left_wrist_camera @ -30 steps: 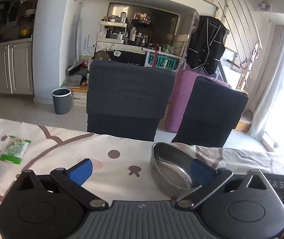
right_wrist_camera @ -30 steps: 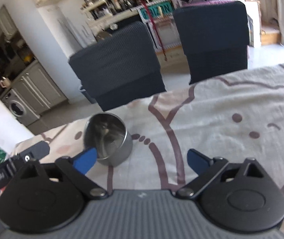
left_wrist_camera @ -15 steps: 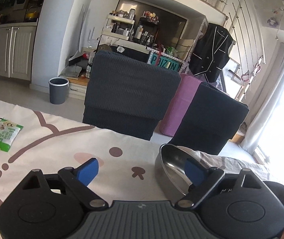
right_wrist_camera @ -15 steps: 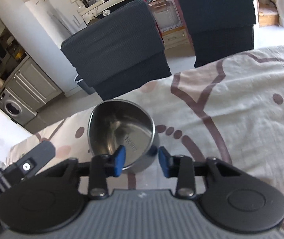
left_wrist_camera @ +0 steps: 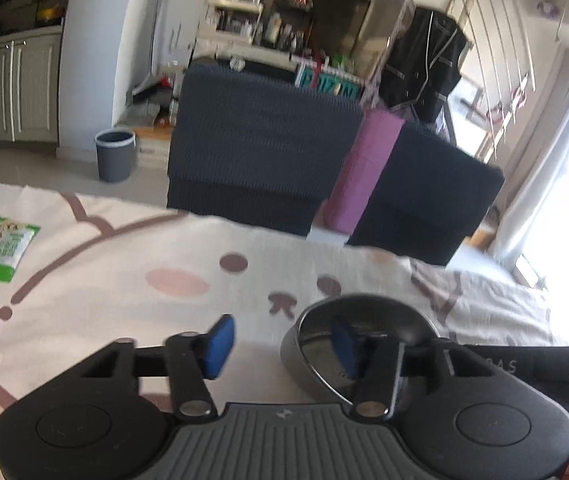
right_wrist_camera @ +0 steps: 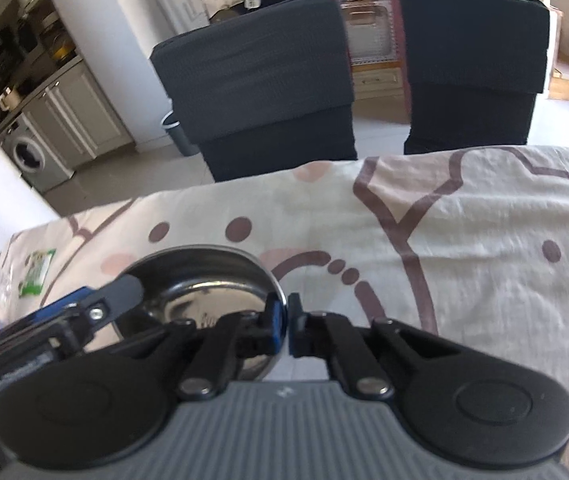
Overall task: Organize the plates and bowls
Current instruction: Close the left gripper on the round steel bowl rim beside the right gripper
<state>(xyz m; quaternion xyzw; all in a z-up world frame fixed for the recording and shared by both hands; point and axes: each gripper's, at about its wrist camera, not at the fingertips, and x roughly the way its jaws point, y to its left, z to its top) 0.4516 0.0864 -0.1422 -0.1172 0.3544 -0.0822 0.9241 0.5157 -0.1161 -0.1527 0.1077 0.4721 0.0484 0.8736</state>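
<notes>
- Steel bowl (right_wrist_camera: 204,280): a round, polished metal bowl with a mirror-bright inside and nothing in it. It sits over the cartoon-print cloth of the bench (right_wrist_camera: 464,240), on the near side, between my two tools. I cannot tell whether its base is touching the cloth or is just clear of it.
- Right gripper (right_wrist_camera: 286,326): my jaws are pinched nearly together on the bowl's right rim, one blue pad inside the wall and one outside, so I hold the bowl by its edge.
- Left gripper (left_wrist_camera: 282,344): my jaws stand wide. The right pad hangs over the bowl's mouth (left_wrist_camera: 364,320); the left pad is outside the wall, over bare cloth. Nothing is held here.
- Step in hand, as I judge it: securing the bowl for a carry, the first part of sorting the dishes. No plate or second bowl shows in either view.
- Next move, as I judge it: a level lift by the right tool. A one-sided rim grip lets a smooth bowl tip or slide, so the left jaws may need to close on the near wall as support.
- Surroundings: a green snack packet (left_wrist_camera: 2,248) lies well apart to the left; two dark chairs (left_wrist_camera: 260,160) stand behind the bench.
</notes>
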